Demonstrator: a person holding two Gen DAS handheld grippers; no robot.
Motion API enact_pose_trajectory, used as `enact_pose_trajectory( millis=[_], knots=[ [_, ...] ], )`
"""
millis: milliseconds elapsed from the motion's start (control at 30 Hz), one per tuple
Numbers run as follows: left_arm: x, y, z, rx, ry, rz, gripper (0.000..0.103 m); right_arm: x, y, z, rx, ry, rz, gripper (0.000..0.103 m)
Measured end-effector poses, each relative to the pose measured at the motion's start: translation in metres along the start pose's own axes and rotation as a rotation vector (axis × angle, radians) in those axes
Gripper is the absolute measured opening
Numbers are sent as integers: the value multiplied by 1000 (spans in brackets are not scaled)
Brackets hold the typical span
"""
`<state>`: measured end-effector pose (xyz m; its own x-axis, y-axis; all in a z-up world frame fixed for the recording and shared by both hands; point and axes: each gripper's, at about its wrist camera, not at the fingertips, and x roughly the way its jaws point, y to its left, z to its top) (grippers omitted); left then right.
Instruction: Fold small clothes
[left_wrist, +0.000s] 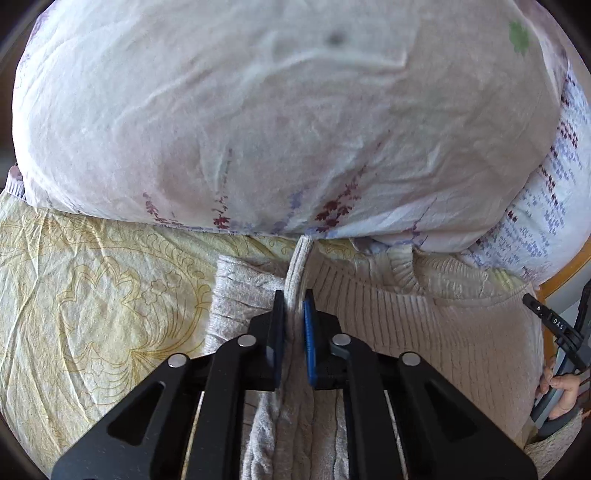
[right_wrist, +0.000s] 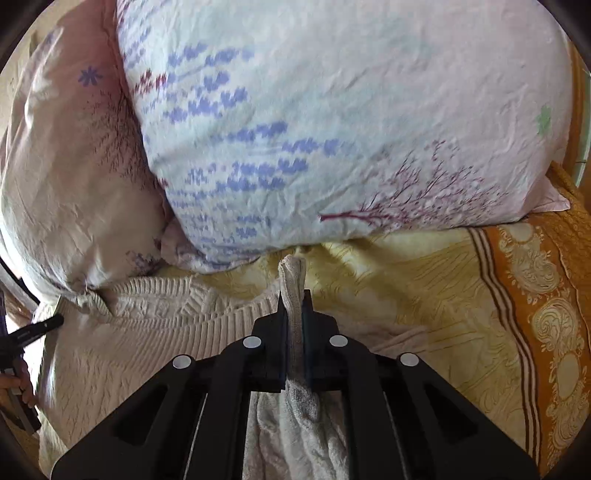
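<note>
A beige knitted sweater (left_wrist: 424, 317) lies on a yellow patterned bed sheet (left_wrist: 92, 295), its collar toward the pillows. My left gripper (left_wrist: 294, 306) is shut on a fold of the sweater's edge, which sticks up between the jaws. In the right wrist view the sweater (right_wrist: 140, 332) spreads to the left, and my right gripper (right_wrist: 293, 306) is shut on another bunched fold of it. The right gripper also shows at the right edge of the left wrist view (left_wrist: 554, 325), held by a hand.
A large white floral pillow (left_wrist: 258, 110) lies just beyond the sweater. The right wrist view shows it (right_wrist: 332, 129) beside a pink pillow (right_wrist: 74, 166). An orange patterned bedspread border (right_wrist: 535, 314) runs along the right of the yellow sheet (right_wrist: 406, 295).
</note>
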<state>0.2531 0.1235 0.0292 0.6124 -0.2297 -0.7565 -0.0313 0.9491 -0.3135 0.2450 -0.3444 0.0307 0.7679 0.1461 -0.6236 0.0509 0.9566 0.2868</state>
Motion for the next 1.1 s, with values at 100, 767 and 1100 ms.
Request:
enact_pose_trajectory(
  millis=[100,767,1100],
  knots=[
    [-17,11,5,-58,-87,-28,6,-11,-9,8,51,-64,-35,6],
    [-43,25,-17,-125,-60,-147,66,-49,2,-17,109,-74,-88,78],
    [-49,53,-39,-181,68,-191,65,-46,99,-80,-199,9,-82,82]
  ],
)
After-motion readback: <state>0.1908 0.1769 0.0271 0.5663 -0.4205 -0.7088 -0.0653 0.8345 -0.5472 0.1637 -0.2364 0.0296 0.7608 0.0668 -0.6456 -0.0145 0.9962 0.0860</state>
